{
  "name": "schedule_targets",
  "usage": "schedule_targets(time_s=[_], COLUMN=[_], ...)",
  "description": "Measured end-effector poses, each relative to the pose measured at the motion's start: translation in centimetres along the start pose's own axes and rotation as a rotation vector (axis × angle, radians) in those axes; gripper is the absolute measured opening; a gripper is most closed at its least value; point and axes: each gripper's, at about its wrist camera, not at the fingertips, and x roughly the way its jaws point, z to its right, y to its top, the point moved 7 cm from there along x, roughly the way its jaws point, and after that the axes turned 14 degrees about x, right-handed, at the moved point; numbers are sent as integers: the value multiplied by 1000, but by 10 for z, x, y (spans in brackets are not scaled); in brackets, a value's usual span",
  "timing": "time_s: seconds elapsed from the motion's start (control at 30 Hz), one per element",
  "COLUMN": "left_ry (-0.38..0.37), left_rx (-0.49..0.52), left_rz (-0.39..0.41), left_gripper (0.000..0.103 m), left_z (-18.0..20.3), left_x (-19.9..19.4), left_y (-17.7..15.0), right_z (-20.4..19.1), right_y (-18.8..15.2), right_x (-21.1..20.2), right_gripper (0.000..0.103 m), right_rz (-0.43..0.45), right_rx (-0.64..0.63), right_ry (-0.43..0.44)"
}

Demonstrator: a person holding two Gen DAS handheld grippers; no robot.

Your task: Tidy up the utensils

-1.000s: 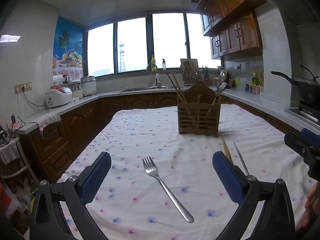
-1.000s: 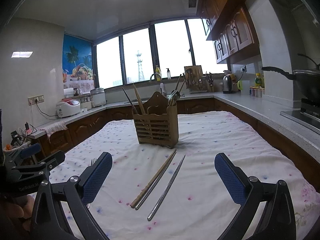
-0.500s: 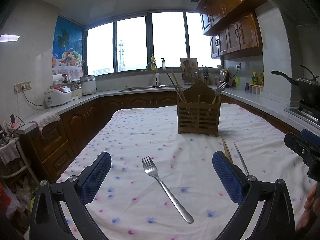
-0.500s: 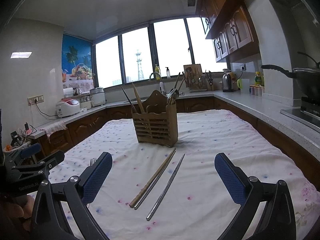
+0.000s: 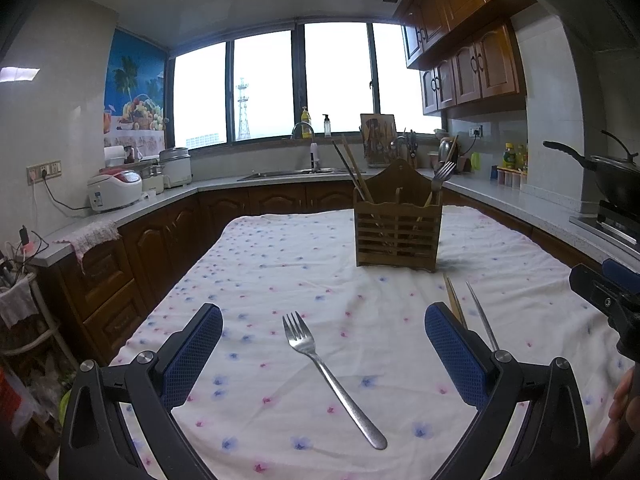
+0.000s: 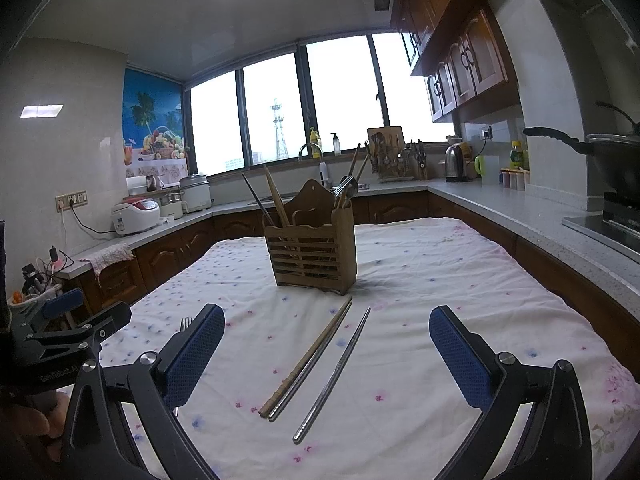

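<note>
A steel fork (image 5: 332, 376) lies on the flowered tablecloth (image 5: 280, 272), between the wide-apart fingers of my open left gripper (image 5: 324, 344), tines pointing away. Beyond it stands a slatted wooden utensil holder (image 5: 398, 228) with chopsticks and a fork upright inside. In the right wrist view the holder (image 6: 314, 252) is ahead, and a wooden chopstick (image 6: 308, 356) and two steel chopsticks (image 6: 334, 372) lie on the cloth in front of my open, empty right gripper (image 6: 328, 352). The fork's tines (image 6: 186, 323) peek out behind its left finger.
Kitchen counters wrap around the table: rice cookers (image 5: 116, 190) on the left, a sink (image 5: 300, 172) under the windows, a wok (image 5: 612, 176) on the stove at right. A hand holding the left gripper (image 6: 60, 344) shows at the right view's left edge.
Both views have shifted only very slightly; the fork and chopsticks lie where they were and both grippers stay open.
</note>
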Motion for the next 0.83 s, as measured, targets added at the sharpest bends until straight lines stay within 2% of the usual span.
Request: schedule_targets(time_s=[0.83], left_ry=[-26], left_rx=[-19], left_rz=[-37], left_gripper=[102], left_z=[2], left_x=[16], left_y=[7], right_z=[-6], right_y=[-7], right_x=[11], right_gripper=[103], right_rz=[-40], right_rx=[18], right_ry=[-17])
